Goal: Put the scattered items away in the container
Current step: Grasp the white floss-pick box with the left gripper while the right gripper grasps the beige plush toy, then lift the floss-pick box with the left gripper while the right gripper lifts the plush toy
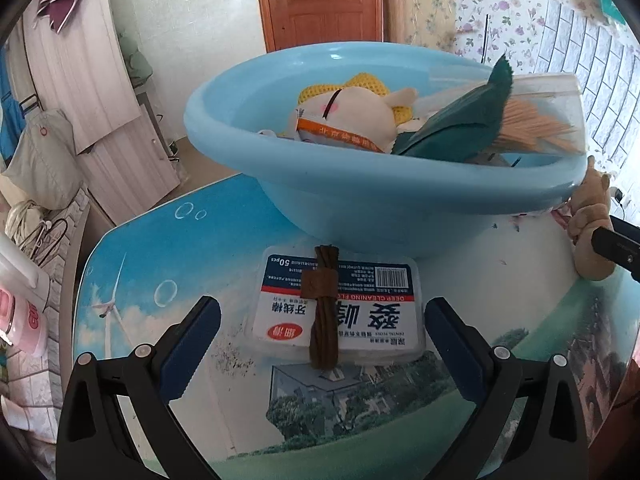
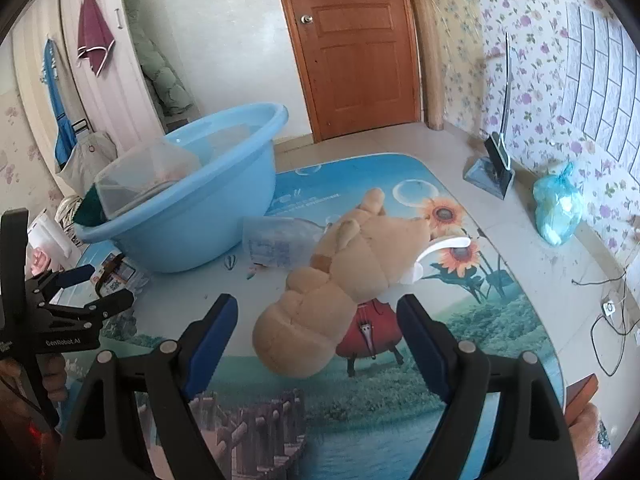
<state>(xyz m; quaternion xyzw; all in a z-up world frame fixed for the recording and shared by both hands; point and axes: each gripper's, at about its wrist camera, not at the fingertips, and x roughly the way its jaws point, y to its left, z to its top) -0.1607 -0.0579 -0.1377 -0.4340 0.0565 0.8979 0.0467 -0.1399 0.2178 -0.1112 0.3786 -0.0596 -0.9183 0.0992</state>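
A light blue basin [image 1: 400, 196] stands on the picture-printed table; it also shows in the right wrist view [image 2: 188, 216]. It holds a plush doll, a green cloth and a clear box of sticks [image 1: 536, 120]. In front of it lies a dental floss box [image 1: 340, 308] with a brown cord bundle [image 1: 324, 308] on top. My left gripper [image 1: 322, 322] is open, its fingers either side of the box. My right gripper [image 2: 318, 320] is open around the lower end of a tan plush toy [image 2: 340, 280] lying on the table.
A clear plastic bottle [image 2: 276, 240] lies beside the basin, with a white curved piece [image 2: 436, 252] by the plush toy. The left gripper shows in the right wrist view [image 2: 76, 292]. A dustpan [image 2: 492, 168] and a blue bag [image 2: 556, 208] sit on the floor.
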